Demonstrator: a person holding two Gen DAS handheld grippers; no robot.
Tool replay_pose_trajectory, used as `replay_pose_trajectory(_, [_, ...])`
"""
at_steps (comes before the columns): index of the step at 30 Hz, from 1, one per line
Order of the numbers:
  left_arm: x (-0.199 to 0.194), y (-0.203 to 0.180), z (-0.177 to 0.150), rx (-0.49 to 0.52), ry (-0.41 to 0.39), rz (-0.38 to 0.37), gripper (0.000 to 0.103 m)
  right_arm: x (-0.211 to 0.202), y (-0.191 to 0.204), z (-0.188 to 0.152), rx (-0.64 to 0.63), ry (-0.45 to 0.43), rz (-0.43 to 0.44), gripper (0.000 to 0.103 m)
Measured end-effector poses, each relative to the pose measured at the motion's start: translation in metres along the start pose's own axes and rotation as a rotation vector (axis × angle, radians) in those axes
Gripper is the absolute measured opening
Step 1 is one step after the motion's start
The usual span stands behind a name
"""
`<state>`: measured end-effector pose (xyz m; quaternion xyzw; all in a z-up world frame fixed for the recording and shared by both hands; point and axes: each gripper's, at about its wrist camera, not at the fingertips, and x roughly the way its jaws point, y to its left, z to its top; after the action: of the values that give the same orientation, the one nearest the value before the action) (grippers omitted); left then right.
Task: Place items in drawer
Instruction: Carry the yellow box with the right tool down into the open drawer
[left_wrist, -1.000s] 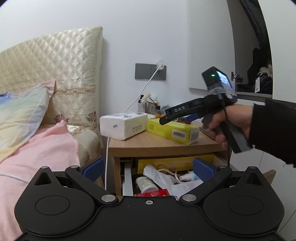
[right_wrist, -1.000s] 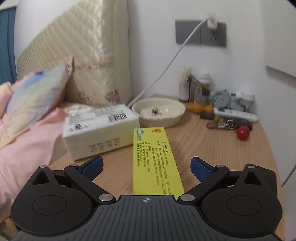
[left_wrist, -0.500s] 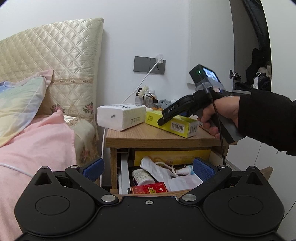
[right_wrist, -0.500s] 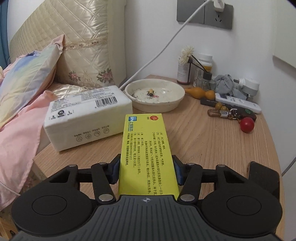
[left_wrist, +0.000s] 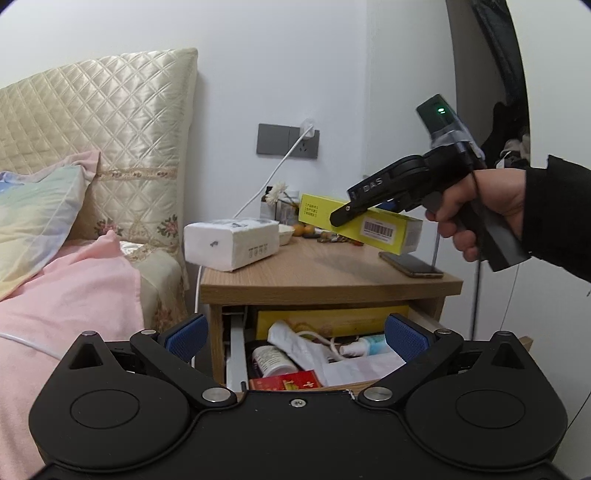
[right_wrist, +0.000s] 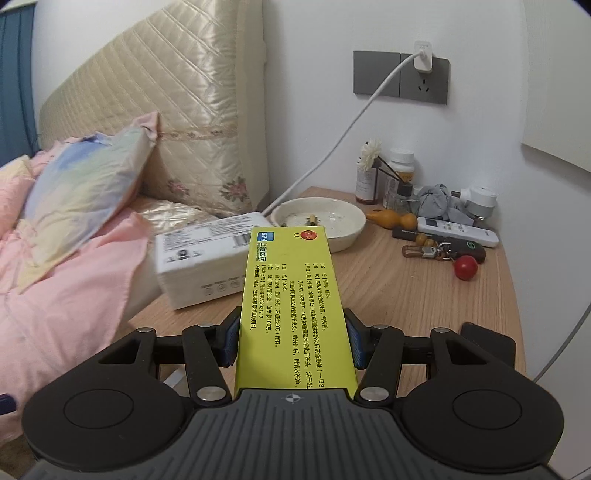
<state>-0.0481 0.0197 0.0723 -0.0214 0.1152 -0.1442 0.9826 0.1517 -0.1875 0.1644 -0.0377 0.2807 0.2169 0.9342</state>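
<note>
Left wrist view: left gripper (left_wrist: 295, 334) has its blue fingers (left_wrist: 186, 334) spread wide w/ nothing between them, hovering in front of the open drawer (left_wrist: 332, 354) under the table (left_wrist: 325, 284). Drawer is crammed: red packet, white bottle, tube, papers, yellow carton at the back. Above the table top, the right gripper (left_wrist: 341, 218), held in a hand (left_wrist: 476, 218) w/ a black sleeve, is clamped on the yellow box (left_wrist: 369, 225). Box is lifted clear of the table, tilted, barcode side facing the camera. A phone (left_wrist: 410, 264) lies on the table below it; a white tissue pack (left_wrist: 231, 242) sits at the left edge.

Right wrist view: right fingers (right_wrist: 231, 339) are pressed against both long sides of the yellow box (right_wrist: 291, 295), near its closer end; the rest sticks out fwd over the table (right_wrist: 406, 295). Beyond it: tissue pack (right_wrist: 207, 258), white bowl (right_wrist: 319, 221), remote, keys, red ball (right_wrist: 465, 267).
</note>
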Motion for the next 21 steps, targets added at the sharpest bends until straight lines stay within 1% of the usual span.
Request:
replay_pose_trajectory(5, [0.001,-0.005,-0.003,0.01,0.01,-0.006,0.101,-0.026,0.004,-0.005,-0.034,0.019,0.042,0.058])
replay_pose_trajectory(11, [0.002,-0.004,-0.006,-0.006,0.006,-0.017,0.101,-0.037,0.015,-0.02,-0.092,0.084,0.126,0.058])
replay_pose_trajectory(15, [0.007,-0.002,-0.009,-0.002,0.035,-0.026,0.101,-0.035,0.022,-0.037,-0.169,0.142,0.197,0.058])
replay_pose_trajectory(18, [0.011,-0.001,-0.013,-0.012,0.058,-0.024,0.101,-0.022,0.021,-0.049,-0.2,0.204,0.233,0.058])
replay_pose_trajectory(21, [0.013,0.0,-0.014,-0.018,0.067,-0.038,0.101,-0.006,0.019,-0.061,-0.243,0.271,0.261,0.058])
